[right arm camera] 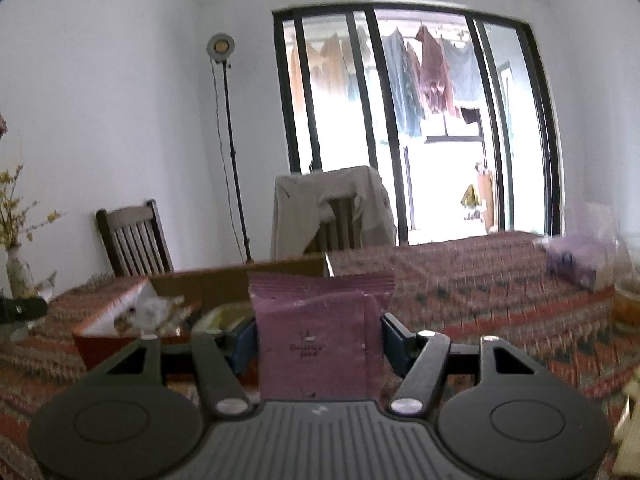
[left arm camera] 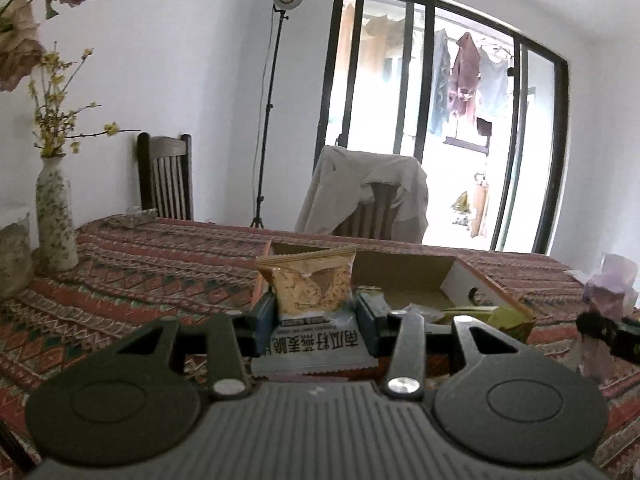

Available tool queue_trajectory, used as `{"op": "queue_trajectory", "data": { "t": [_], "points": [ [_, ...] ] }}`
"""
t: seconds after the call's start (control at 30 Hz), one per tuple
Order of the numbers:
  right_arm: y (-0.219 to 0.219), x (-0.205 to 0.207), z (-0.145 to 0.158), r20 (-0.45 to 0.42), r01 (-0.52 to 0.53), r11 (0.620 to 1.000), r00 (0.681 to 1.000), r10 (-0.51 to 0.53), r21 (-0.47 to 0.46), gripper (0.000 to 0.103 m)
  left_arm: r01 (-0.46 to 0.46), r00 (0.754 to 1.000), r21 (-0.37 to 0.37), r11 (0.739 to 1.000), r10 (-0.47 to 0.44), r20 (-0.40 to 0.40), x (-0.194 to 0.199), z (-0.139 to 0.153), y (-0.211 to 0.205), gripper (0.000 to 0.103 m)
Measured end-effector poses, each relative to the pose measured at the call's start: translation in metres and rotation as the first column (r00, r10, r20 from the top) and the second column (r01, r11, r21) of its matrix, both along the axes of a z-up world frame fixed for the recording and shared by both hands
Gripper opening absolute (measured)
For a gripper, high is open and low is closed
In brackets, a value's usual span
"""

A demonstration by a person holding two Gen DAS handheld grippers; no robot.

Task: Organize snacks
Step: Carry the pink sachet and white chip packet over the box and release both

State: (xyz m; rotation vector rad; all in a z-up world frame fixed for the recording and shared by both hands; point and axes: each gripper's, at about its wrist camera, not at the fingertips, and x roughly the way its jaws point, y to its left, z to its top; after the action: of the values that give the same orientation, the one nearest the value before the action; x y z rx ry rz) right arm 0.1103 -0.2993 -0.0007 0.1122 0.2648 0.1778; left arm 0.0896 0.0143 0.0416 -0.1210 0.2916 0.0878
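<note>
In the left wrist view my left gripper [left arm camera: 316, 312] is shut on a clear snack packet [left arm camera: 310, 284] with yellow crisp pieces and a white printed end. It is held upright above the patterned table, in front of an open cardboard box [left arm camera: 476, 284]. A green packet [left arm camera: 486, 314] lies in that box. In the right wrist view my right gripper [right arm camera: 318, 338] is shut on a purple snack packet [right arm camera: 312, 344], also held upright. The same box [right arm camera: 240, 284] lies to its left with several packets [right arm camera: 152, 312] inside.
A patterned cloth covers the table [left arm camera: 140, 268]. A flowered vase [left arm camera: 54, 220] stands at its left, and a purple bag [right arm camera: 580, 260] and a glass jar [right arm camera: 628, 292] at its right. Two wooden chairs [left arm camera: 168, 180] and a lamp stand [left arm camera: 266, 120] stand behind.
</note>
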Motion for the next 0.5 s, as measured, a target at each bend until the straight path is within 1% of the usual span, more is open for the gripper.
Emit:
{"op": "queue_trajectory", "data": {
  "t": [0.23, 0.5],
  "points": [
    [0.005, 0.007, 0.023, 0.063, -0.012, 1.0, 0.998, 0.012, 0.005, 0.063, 0.005, 1.0, -0.005, 1.0, -0.005, 0.002, 0.008, 0.004, -0.001, 0.044],
    [0.013, 0.014, 0.027, 0.075, -0.033, 0.999, 0.997, 0.033, 0.004, 0.063, 0.005, 1.0, -0.006, 1.0, -0.005, -0.003, 0.012, 0.002, 0.001, 0.044]
  ]
}}
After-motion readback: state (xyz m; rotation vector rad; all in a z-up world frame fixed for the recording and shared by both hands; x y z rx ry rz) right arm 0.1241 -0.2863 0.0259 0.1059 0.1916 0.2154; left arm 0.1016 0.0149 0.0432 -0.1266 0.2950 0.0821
